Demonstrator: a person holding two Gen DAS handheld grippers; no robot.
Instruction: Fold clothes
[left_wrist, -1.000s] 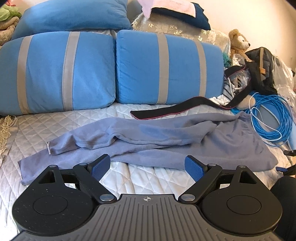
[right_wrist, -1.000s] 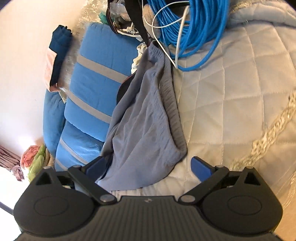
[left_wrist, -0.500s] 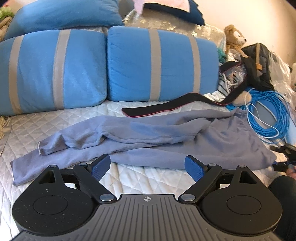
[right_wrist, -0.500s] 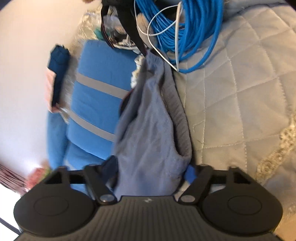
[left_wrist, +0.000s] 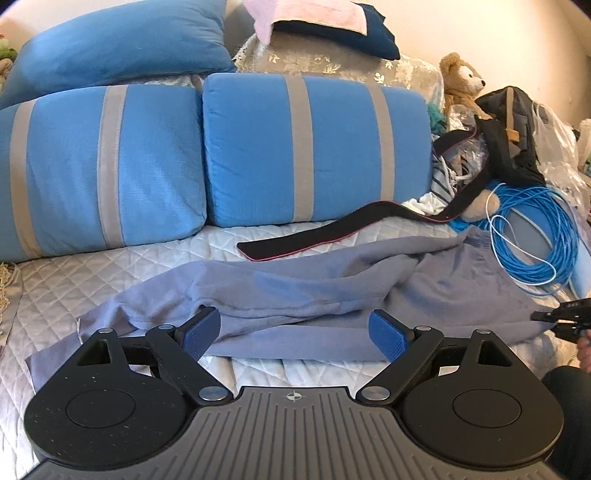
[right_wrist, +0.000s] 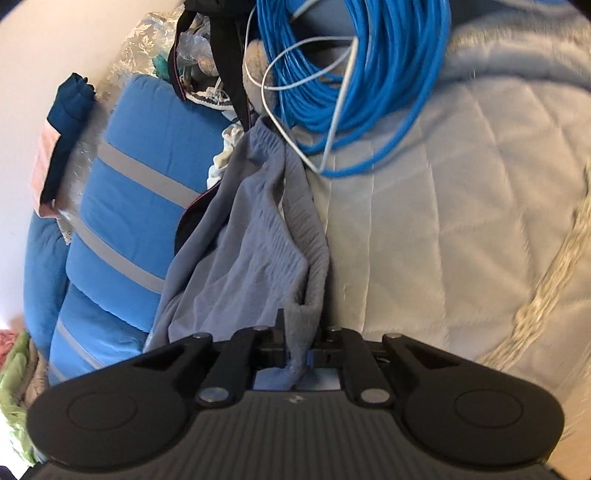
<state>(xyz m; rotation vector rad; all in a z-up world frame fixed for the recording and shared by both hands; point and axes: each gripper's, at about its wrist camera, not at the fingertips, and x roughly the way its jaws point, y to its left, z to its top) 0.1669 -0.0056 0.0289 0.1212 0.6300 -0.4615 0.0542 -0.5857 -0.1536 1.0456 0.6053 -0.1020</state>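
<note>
So the grey-blue sweatpants (left_wrist: 295, 295) are stretched out sideways across the quilted bedspread (left_wrist: 92, 273), legs rumpled and lying over each other toward the left, waistband end off to the right. From your right wrist camera the elastic waistband (right_wrist: 295, 221) runs straight up the frame, and your right gripper (right_wrist: 299, 343) has its jaws closing in on the near corner of it, pads pinching the fabric with a fold bunched between them. You can also catch that gripper at the far right edge of the left view, clamped on the pants' corner.

Your left gripper (left_wrist: 295, 332) is wide apart, nothing between the blue pads (left_wrist: 201, 332). It hangs just above the near edge of the pants, around the middle of the legs, and isn't touching the cloth as far as I can tell.

Further out: a black strap with a pink edge (left_wrist: 332, 236) lies just behind the pants, and a coil of blue cable (left_wrist: 535, 240) sits right beside the waistband end. Behind all that are two blue cushions with grey stripes (left_wrist: 295, 147), a teddy bear (left_wrist: 461, 85) and a black bag (left_wrist: 513, 129) in the clutter at the right.
</note>
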